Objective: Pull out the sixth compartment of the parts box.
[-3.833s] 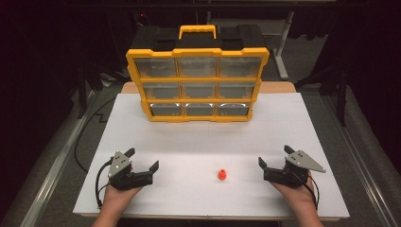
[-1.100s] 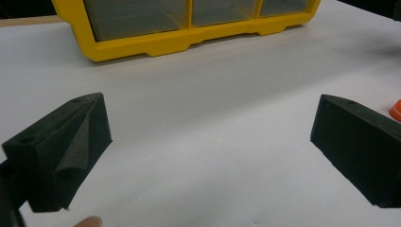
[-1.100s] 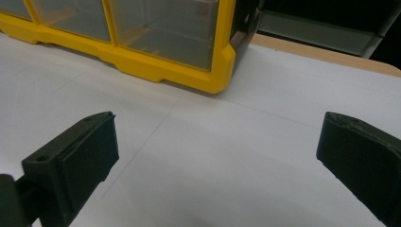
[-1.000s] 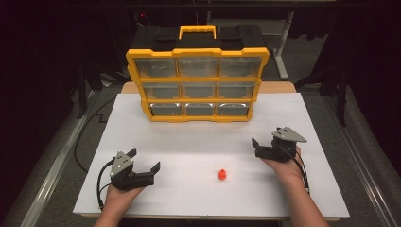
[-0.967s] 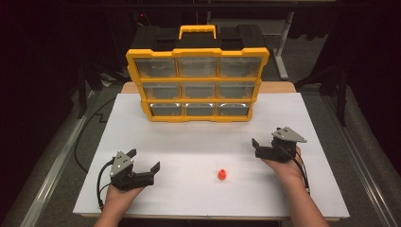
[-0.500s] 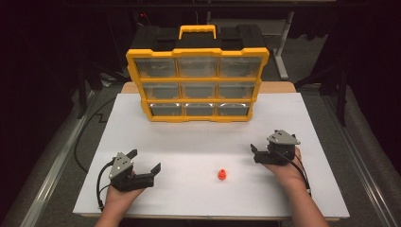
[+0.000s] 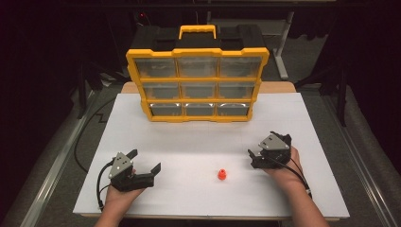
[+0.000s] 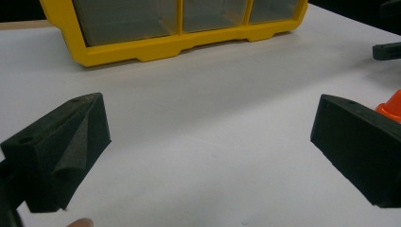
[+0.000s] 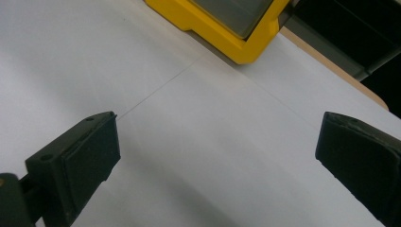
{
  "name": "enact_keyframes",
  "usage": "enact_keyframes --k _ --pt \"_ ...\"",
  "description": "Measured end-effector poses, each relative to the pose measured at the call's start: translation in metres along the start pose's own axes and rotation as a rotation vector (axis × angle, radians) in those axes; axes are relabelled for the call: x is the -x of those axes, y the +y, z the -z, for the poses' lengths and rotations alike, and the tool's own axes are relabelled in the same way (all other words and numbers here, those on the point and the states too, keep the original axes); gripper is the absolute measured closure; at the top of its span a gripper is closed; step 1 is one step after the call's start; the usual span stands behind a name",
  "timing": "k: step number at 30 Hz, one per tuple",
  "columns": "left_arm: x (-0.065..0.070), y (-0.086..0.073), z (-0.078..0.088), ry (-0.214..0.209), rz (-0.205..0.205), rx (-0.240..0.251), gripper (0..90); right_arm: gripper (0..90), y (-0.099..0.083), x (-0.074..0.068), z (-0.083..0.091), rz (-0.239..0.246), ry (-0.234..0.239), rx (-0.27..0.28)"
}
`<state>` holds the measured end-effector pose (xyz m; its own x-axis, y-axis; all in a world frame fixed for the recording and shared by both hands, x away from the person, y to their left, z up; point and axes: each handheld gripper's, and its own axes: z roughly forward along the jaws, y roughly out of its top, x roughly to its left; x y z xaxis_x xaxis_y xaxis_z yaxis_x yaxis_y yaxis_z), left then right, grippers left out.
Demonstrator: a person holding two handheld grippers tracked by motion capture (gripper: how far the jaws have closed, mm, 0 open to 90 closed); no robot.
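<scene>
The small orange cone (image 7: 222, 174) stands alone near the bench's (image 7: 198, 142) front edge. The right hand-held gripper (image 7: 253, 158), jaws spread and empty, has drifted toward it, likely readying a grasp; the left hand-held gripper (image 7: 144, 161) rests open near the front-left corner.

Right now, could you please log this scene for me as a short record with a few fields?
surface: white table top
small item: orange cone-shaped piece, upright on the table between the two grippers, untouched
storage: yellow organizer case with clear drawers, standing at the far side
left gripper: jaws wide apart, holding nothing, resting low on the table
right gripper: jaws wide apart, holding nothing, just right of the orange piece
nearest gripper to the piece: the right one
contact: none between either gripper and the piece
</scene>
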<state>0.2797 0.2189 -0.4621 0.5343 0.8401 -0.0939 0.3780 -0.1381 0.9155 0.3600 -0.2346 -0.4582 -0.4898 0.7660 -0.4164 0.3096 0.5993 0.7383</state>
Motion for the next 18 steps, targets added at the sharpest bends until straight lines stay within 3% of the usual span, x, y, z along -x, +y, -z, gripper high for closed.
enact_keyframes --k 18 --pt "0.000 0.000 0.001 0.009 -0.008 0.017 0.2 1.0 0.006 -0.011 0.006 0.212 -0.049 -0.032"
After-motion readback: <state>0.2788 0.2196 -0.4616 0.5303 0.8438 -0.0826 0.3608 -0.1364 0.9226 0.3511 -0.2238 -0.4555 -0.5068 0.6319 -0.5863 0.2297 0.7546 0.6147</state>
